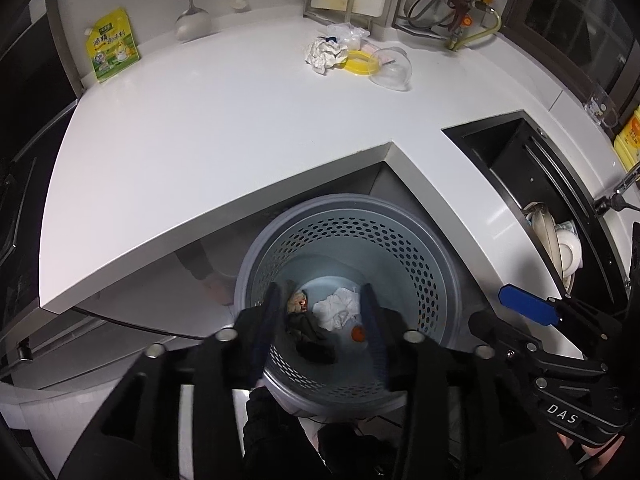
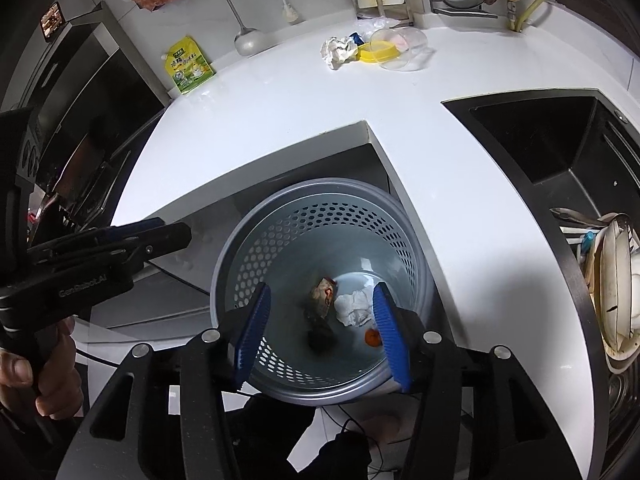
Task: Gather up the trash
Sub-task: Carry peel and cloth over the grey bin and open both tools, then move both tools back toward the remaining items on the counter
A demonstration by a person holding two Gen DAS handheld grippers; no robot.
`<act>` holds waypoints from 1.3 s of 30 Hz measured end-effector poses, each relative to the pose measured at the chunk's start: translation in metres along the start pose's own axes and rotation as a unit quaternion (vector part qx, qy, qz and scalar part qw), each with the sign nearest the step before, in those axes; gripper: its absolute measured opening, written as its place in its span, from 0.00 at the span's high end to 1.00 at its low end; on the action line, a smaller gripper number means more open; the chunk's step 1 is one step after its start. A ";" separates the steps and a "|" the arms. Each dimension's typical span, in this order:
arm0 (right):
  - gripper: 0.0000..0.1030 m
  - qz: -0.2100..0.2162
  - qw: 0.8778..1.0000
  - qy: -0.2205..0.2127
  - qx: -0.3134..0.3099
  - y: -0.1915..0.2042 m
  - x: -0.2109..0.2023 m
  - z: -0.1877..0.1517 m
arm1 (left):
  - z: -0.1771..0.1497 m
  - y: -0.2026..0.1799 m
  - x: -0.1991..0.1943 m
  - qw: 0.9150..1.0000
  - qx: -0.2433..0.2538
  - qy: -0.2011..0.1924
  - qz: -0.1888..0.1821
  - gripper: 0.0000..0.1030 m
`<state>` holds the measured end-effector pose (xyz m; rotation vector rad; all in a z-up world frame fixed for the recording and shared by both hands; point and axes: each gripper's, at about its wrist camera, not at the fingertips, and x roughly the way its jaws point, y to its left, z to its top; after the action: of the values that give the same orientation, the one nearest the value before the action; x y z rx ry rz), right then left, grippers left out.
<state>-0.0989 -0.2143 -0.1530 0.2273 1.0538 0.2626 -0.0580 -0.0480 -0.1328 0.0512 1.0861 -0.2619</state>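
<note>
A grey perforated trash bin (image 1: 352,200) (image 2: 320,186) stands on the floor below the white counter's edge. At its bottom lie a white crumpled tissue (image 1: 338,306) (image 2: 352,306), a brownish wrapper (image 1: 298,300) (image 2: 322,296), a dark lump (image 2: 320,338) and a small orange piece (image 1: 358,334) (image 2: 372,336). My left gripper (image 1: 320,300) hangs open over the bin, nothing between its fingers. My right gripper (image 2: 322,292) is open over it too, also with nothing in it. On the counter's far side sit crumpled paper (image 1: 324,54) (image 2: 338,50), a yellow lid (image 1: 362,62) (image 2: 380,54) and a clear cup (image 1: 392,68) (image 2: 404,46).
A green-yellow pouch (image 1: 110,46) (image 2: 190,66) leans at the counter's back left beside a ladle (image 1: 192,20). A black sink (image 1: 516,152) (image 2: 560,140) with stacked dishes (image 2: 616,288) lies to the right. A dark stove (image 2: 80,152) is on the left.
</note>
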 end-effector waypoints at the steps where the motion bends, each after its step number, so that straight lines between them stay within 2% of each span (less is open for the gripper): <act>1: 0.50 0.000 1.000 0.000 0.000 0.000 0.000 0.000 | 0.001 0.001 -0.001 1.000 -0.001 -0.004 0.002 0.50; 7: 0.50 -0.001 1.000 -0.003 0.002 -0.003 0.000 0.001 | 0.003 0.000 -0.002 1.000 0.000 -0.008 0.005 0.45; 12: 0.50 -0.003 1.000 -0.007 0.007 -0.006 0.000 0.005 | 0.008 0.003 -0.007 1.000 -0.002 -0.020 0.007 0.35; 18: 0.50 -0.008 1.000 -0.021 0.014 -0.007 -0.006 0.015 | 0.020 0.009 -0.015 0.999 0.000 -0.040 0.011 0.27; 30: 0.48 -0.030 0.997 -0.066 0.015 0.004 -0.018 0.061 | 0.070 0.021 -0.036 0.995 0.021 -0.100 0.010 0.19; 34: 0.47 -0.038 0.996 -0.075 0.019 0.008 -0.015 0.080 | 0.093 0.028 -0.039 0.993 0.024 -0.114 -0.006 0.18; 39: 0.47 -0.045 0.995 -0.083 0.023 0.013 -0.007 0.107 | 0.120 0.038 -0.037 0.991 0.030 -0.130 -0.006 0.18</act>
<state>-0.0096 -0.2109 -0.0920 0.2377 0.9040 0.1368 0.0386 -0.0249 -0.0471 0.0634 0.8198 -0.3028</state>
